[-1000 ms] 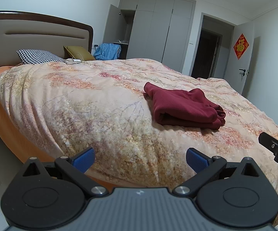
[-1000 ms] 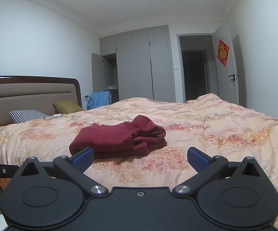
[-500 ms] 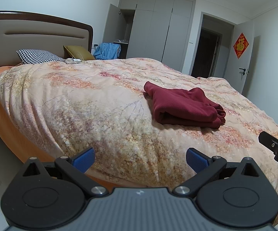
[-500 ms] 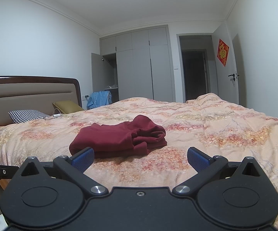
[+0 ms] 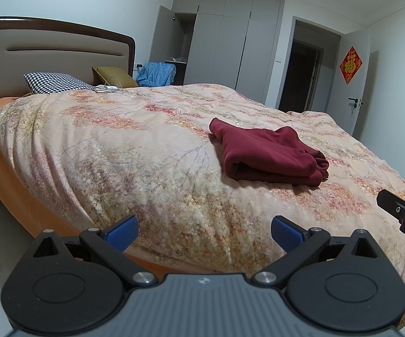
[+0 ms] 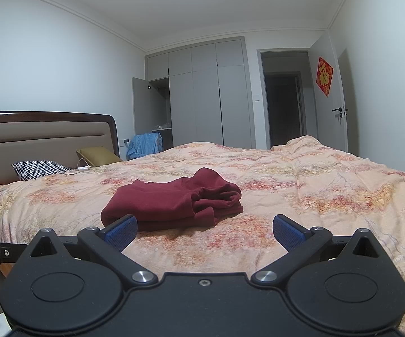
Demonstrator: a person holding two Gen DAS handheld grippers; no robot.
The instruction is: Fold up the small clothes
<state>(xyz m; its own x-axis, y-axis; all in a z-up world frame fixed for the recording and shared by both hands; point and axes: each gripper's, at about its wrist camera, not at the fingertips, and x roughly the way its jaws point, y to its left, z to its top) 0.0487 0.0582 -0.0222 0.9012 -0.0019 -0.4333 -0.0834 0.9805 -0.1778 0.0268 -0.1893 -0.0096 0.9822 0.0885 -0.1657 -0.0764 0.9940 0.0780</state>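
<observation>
Your left gripper [image 5: 204, 233] hangs at the near edge of the bed, its blue-padded fingers [image 5: 121, 231] spread wide with nothing between them. Ahead of it and off to the right lies the folded dark red garment [image 5: 270, 154], resting on the floral quilt [image 5: 135, 151] well apart from the fingertips. Your right gripper [image 6: 204, 231] also has its fingers splayed and holds nothing; from its view the garment [image 6: 174, 203] sits just beyond the tips, slightly left of centre, with the left pad [image 6: 121, 231] overlapping its near edge in the picture. Whether that pad touches the cloth you cannot tell. At the far right of the left view, part of your right gripper [image 5: 404, 216] shows beside the quilt.
</observation>
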